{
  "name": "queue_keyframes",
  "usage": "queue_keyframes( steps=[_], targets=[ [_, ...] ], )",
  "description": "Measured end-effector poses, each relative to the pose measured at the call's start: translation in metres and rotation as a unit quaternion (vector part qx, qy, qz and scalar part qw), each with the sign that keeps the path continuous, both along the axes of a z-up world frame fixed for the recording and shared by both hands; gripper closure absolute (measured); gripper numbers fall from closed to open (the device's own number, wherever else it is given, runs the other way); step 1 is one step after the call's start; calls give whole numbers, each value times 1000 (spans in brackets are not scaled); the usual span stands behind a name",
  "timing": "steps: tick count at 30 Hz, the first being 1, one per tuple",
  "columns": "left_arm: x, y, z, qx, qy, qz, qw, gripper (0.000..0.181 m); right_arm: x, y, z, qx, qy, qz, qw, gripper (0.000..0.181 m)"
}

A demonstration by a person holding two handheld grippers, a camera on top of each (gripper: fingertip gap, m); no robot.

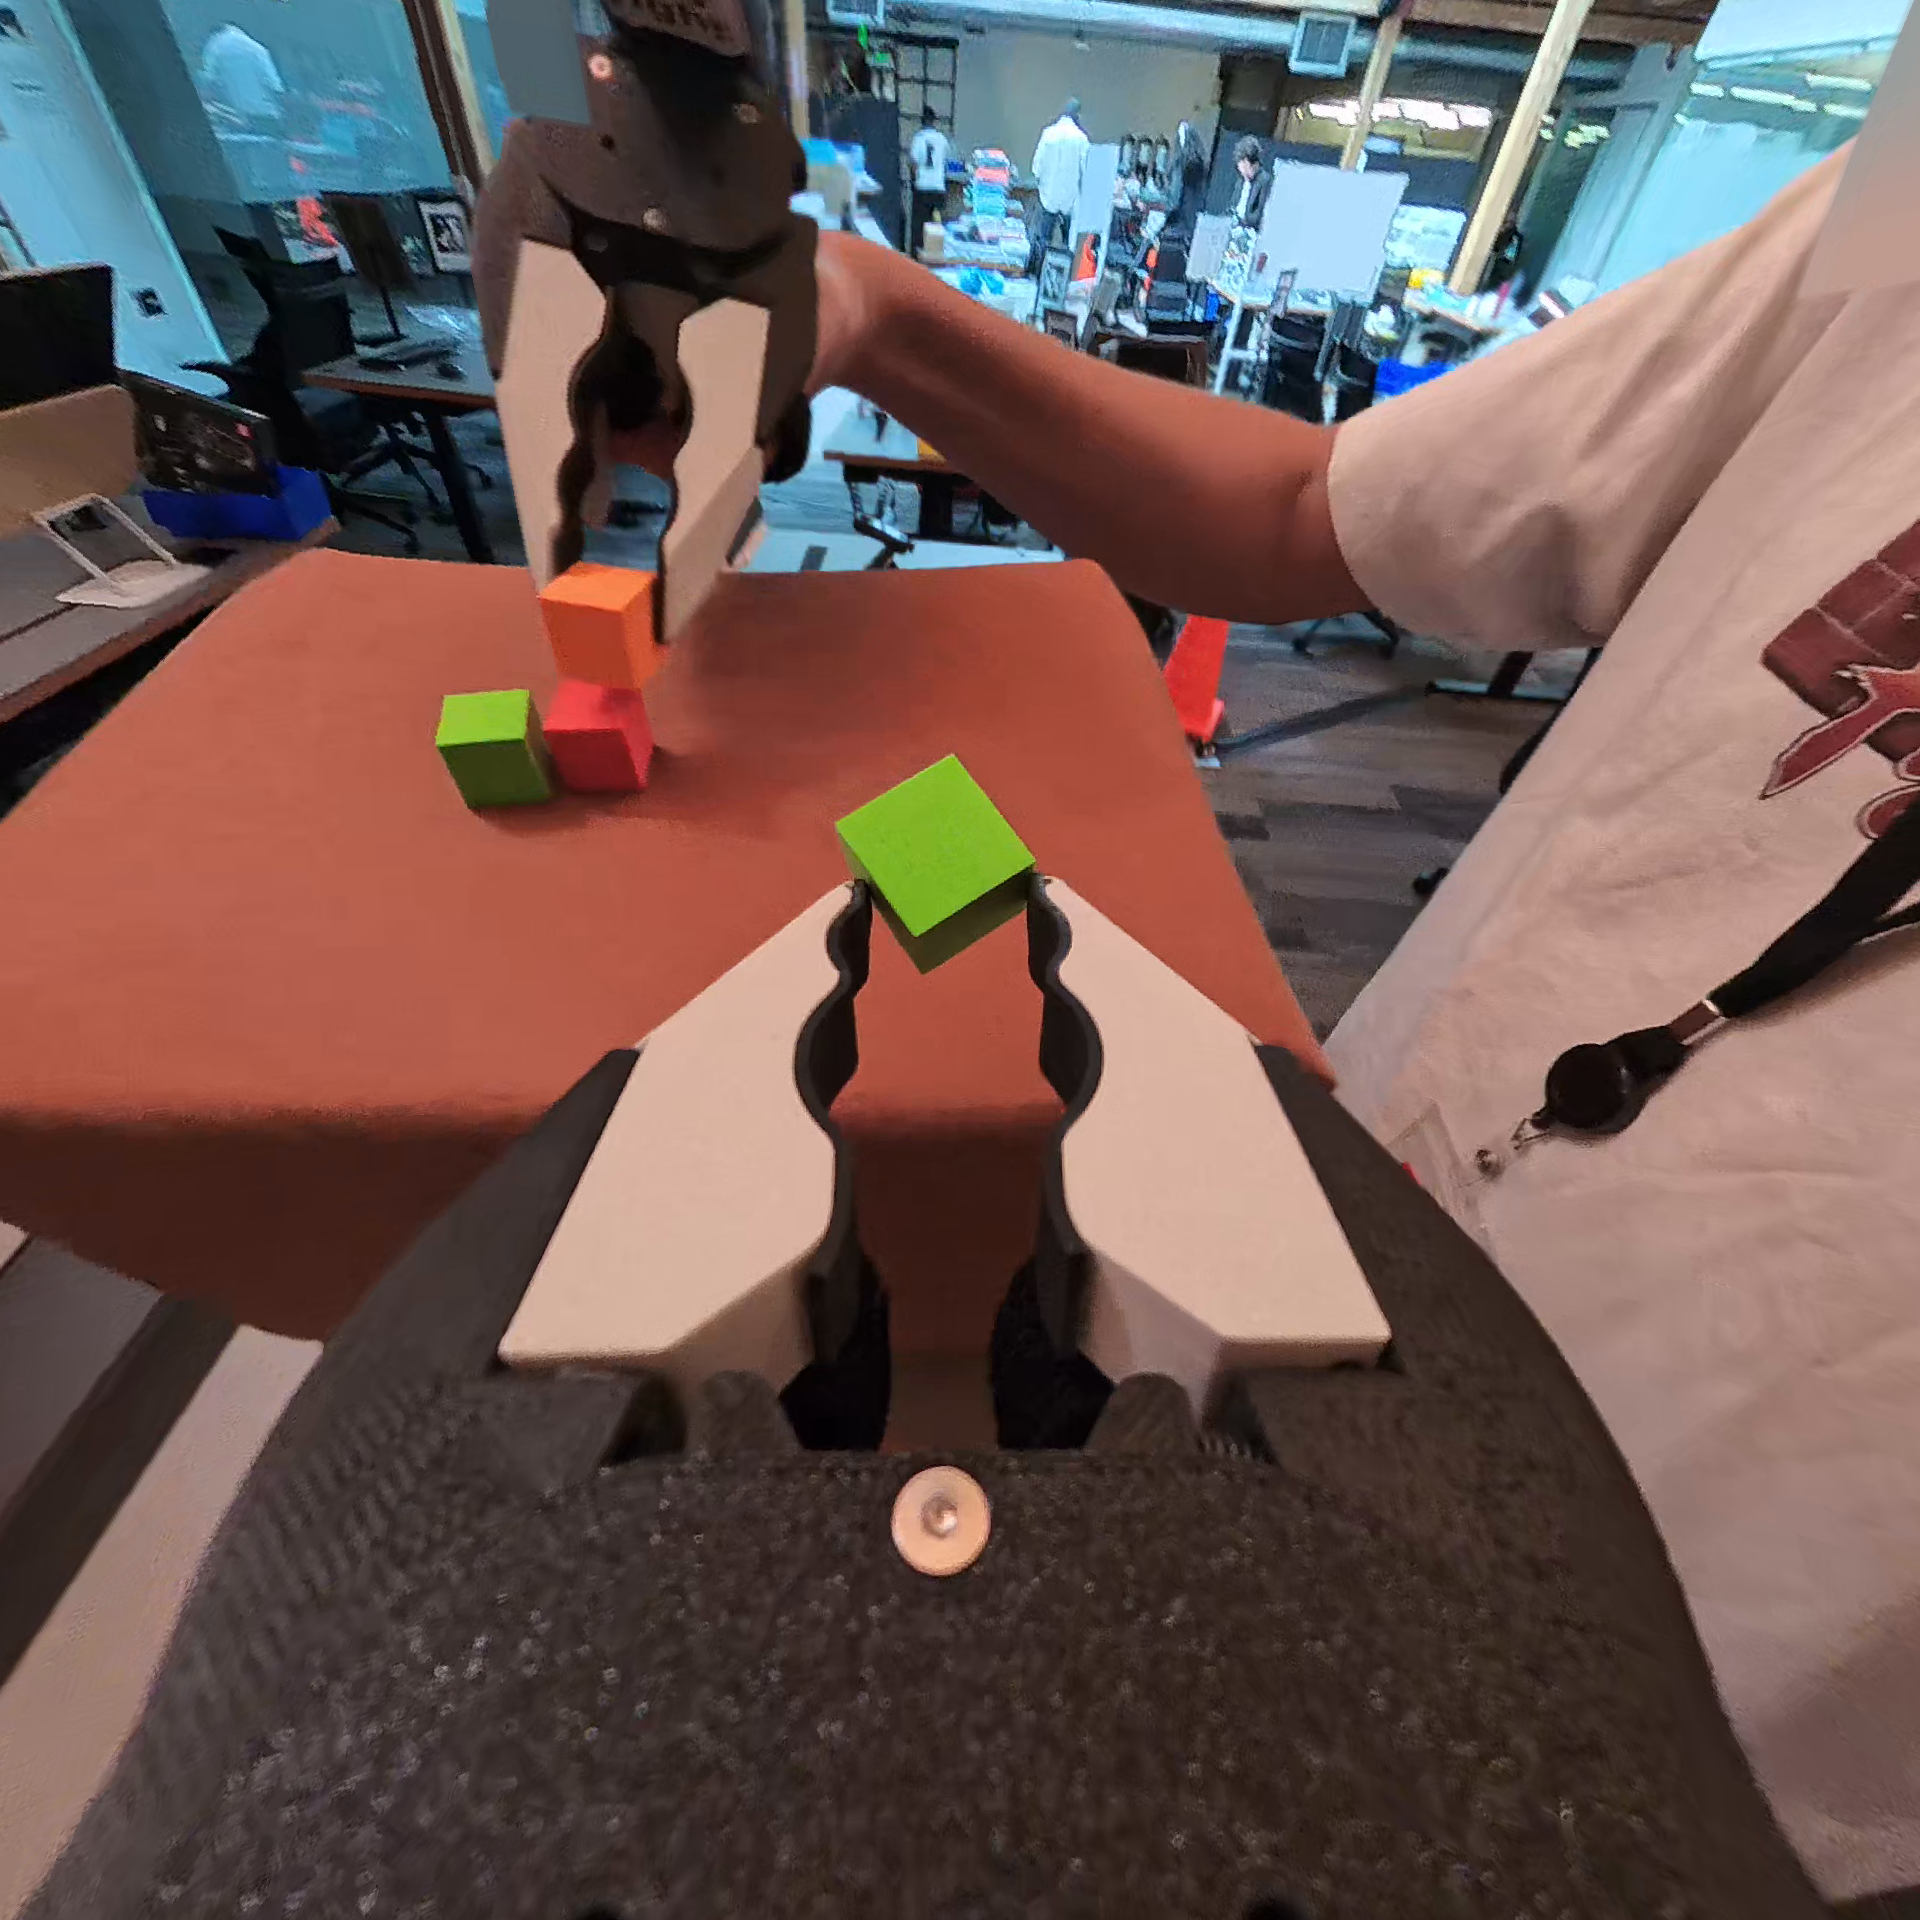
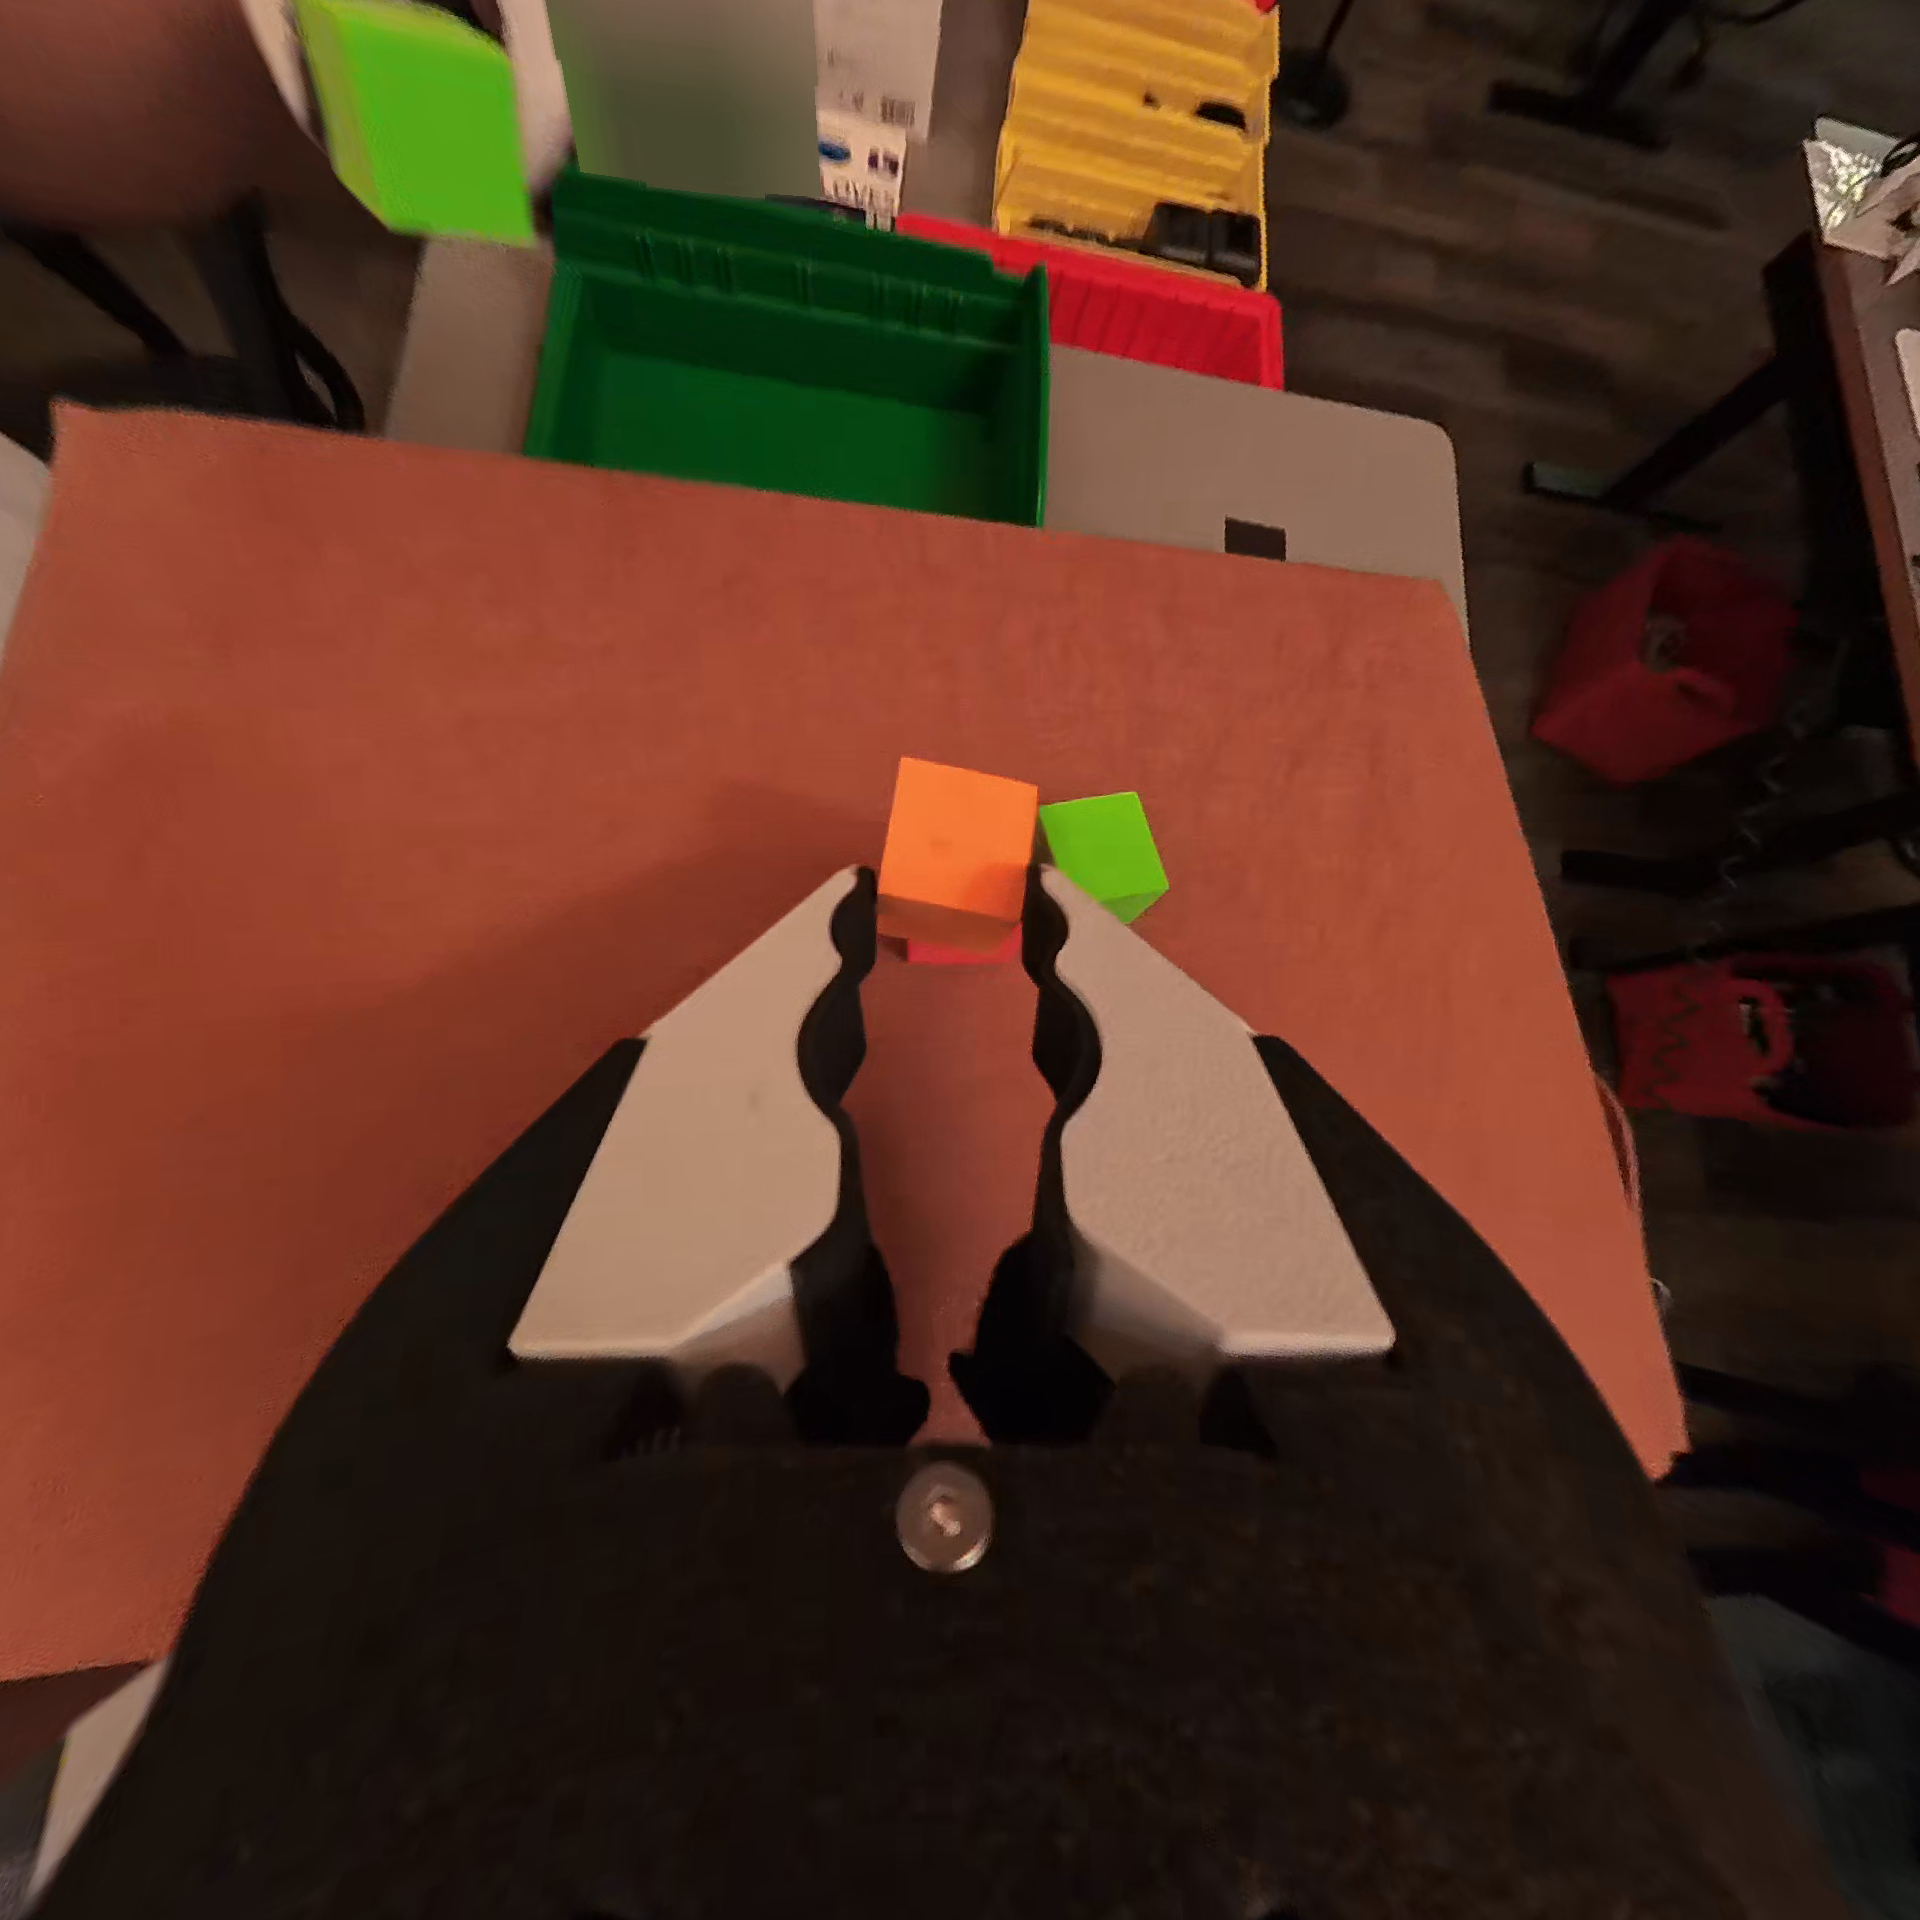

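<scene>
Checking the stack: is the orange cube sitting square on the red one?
No, it sits skewed: the orange cube, between the right gripper's fingers, is twisted and overhangs the red cube.

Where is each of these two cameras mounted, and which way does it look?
Left wrist view: sits on the left gripper, looks along its fingers across the brown mat at a held green cube; the person's arm and shirt show.
Right wrist view: sits on the right gripper, looks down at an orange cube between its fingers, over a red cube.
Shared: mat, the orange-on-red stack, the green cube on the mat, and the held green cube.
</scene>
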State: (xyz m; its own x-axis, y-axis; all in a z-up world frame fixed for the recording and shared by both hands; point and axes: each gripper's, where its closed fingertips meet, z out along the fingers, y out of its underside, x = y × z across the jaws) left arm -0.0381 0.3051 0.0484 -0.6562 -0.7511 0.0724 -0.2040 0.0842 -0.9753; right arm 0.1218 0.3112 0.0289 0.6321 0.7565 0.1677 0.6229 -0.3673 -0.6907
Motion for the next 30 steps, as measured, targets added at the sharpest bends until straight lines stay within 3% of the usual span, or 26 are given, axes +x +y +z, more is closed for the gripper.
queue_keyframes(
  steps=[13, 30],
  targets=[
    [-65, 1, -11, -79, -26, 84, 993, 150, -1, 5, -7, -27, -29, 49, 998, 154],
    [-75, -10, -23, -97, -16, 92, 991, 150, -2, 8, -9, -63, -33, 85, 994, 154]
  ],
)
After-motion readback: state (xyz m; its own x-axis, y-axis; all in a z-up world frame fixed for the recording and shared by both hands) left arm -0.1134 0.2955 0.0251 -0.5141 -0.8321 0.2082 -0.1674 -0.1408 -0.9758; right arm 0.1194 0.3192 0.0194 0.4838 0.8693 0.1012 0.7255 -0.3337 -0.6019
